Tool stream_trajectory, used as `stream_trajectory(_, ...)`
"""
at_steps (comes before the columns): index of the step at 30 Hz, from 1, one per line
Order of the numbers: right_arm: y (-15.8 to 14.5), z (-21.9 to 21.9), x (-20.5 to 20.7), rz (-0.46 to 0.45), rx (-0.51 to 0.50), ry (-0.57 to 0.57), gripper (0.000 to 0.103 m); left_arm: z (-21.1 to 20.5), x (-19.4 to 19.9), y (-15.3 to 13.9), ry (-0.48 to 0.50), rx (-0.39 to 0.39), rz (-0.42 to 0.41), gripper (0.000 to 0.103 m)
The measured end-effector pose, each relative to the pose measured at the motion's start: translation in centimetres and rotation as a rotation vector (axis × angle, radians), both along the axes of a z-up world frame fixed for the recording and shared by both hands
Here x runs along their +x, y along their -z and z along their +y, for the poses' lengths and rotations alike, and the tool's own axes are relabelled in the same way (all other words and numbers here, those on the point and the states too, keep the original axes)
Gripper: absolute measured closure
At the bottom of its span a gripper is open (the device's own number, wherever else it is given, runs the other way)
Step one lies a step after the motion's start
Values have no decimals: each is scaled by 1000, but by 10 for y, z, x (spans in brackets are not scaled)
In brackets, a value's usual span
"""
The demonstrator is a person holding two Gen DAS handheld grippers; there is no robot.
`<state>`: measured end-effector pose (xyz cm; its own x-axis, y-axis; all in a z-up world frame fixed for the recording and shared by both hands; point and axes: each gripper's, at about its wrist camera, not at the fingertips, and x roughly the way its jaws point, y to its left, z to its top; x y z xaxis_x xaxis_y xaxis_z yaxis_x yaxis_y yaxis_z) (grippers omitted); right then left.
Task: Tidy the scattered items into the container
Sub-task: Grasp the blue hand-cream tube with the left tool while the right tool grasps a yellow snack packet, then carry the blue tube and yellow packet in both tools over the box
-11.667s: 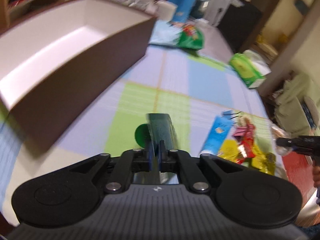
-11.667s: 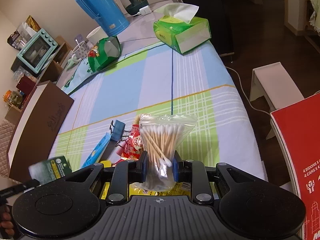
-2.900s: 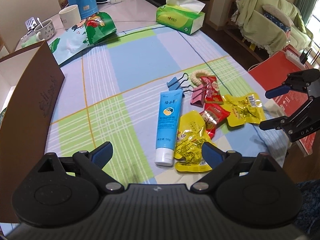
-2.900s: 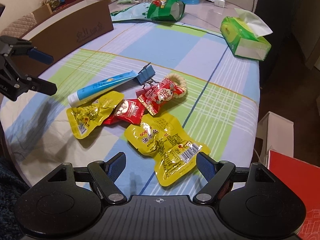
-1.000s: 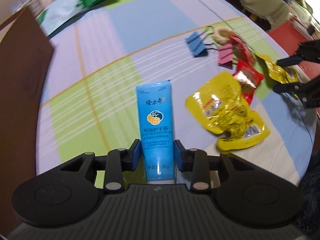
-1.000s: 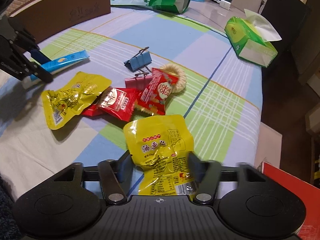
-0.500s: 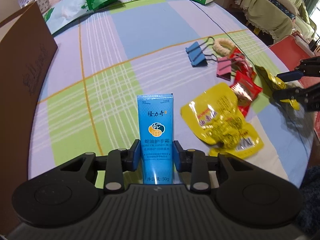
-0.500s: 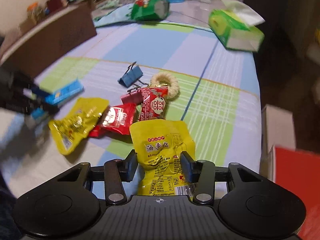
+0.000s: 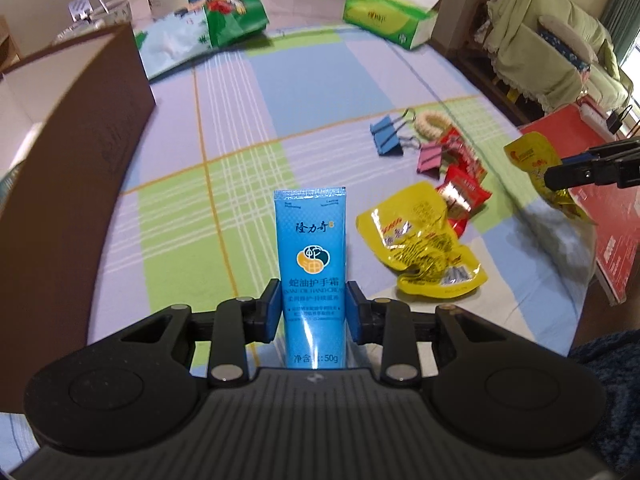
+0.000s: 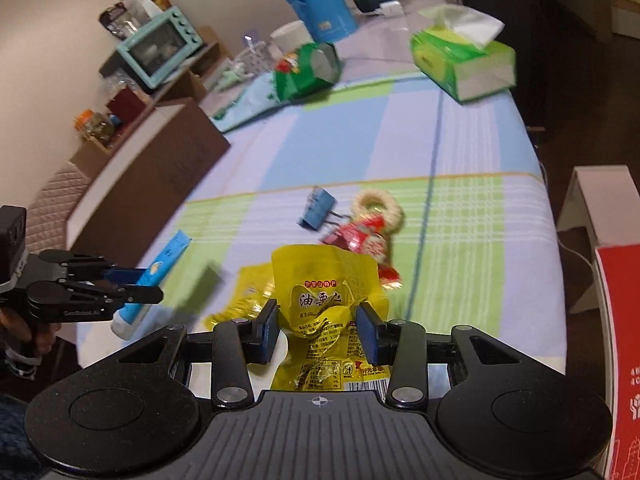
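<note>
Left tool [image 9: 313, 307] clamps hand cream tube [image 9: 311, 256]; right tool [image 10: 318, 330] grips yellow snack pouch [image 10: 326, 300], both right of brown box [image 9: 72, 152].

Open checked tablecloth [image 9: 224, 128] between the brown box [image 9: 80, 152] along the left edge and the litter near the right edge: blue binder clip [image 9: 386, 136], pink clip [image 9: 429, 159], red packets [image 9: 462, 190], yellow pouch [image 9: 416, 240]. Toward the far edge, green snack bag [image 9: 232, 16] and tissue box [image 9: 388, 20] in the way
</note>
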<state>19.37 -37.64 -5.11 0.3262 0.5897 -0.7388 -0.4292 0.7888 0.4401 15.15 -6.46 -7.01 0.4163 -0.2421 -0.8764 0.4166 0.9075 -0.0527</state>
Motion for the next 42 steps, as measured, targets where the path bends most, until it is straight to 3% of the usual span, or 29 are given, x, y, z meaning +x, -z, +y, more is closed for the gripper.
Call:
stream_trajectory(11,-34,44,5,-66,38,-128,63,28,-11,-50,-24,10,-96,75)
stream_trajectory(21,-69,108,32,-113,134,-247,63,88,-17,-98,-107,48,-188,75)
stream_trajectory(33,-121,260,51,-257,227,-508,63,179,8,-136,-213,170,-282,75)
stream_trajectory(42,-115,376,76,-282,173,-625,63,232,52,-123,-199,228,-236,75)
